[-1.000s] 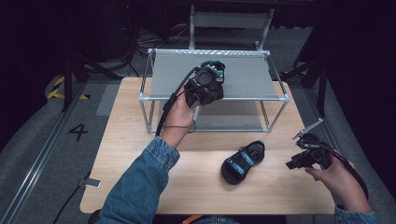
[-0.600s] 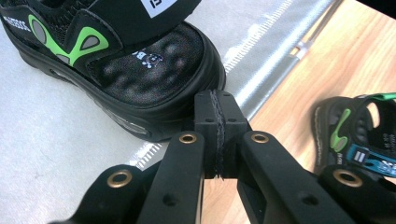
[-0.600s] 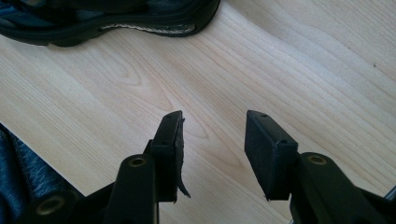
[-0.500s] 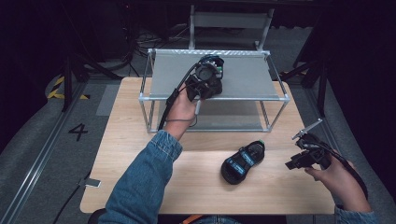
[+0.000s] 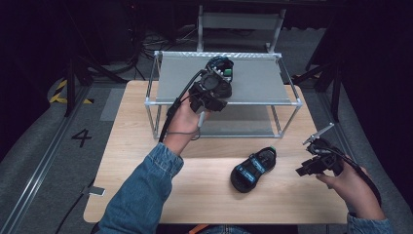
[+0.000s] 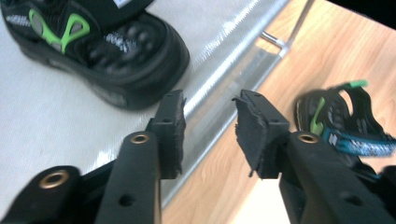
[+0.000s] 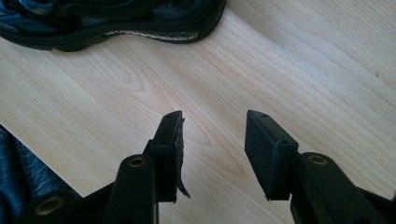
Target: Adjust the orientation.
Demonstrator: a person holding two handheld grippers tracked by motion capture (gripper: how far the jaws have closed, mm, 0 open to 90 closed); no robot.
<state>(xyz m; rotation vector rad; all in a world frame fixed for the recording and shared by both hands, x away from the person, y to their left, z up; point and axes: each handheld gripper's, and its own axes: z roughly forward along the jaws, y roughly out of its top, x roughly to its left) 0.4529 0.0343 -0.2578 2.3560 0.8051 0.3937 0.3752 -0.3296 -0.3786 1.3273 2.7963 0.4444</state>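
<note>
The left gripper [image 5: 220, 73] hangs over the shelf's front edge, and its jaws have just been opening; in the left gripper view they stand apart with nothing between the pads [image 6: 172, 135], so the sandal has been let go. The right gripper [image 5: 316, 161] waits at 3 o'clock on the table, jaws apart over bare wood, clasping nothing.

Largest first: the wooden table [image 5: 136, 185] carries everything. On its far half, toward 12 o'clock, stands the metal-framed shoe rack [image 5: 272, 80], 2 grey tiers, the top one flat and bare except for 1 shoe. That black sandal with green trim [image 6: 93, 46] rests sole-down on the top tier, just beyond the open jaws and near the front rail. Its mate, a black sandal with blue strap [image 5: 253, 168], lies on the table at about 5 o'clock from the rack, just beside the right gripper at its 9 o'clock.

The step in hand looks like releasing the first sandal and drawing back. To do it well, lift the left jaws up and toward 6 o'clock without brushing the heel, since the shoe sits close to the edge and a nudge could tip it off. The right gripper is well placed to take the second sandal by its heel strap [image 5: 269, 152].
</note>
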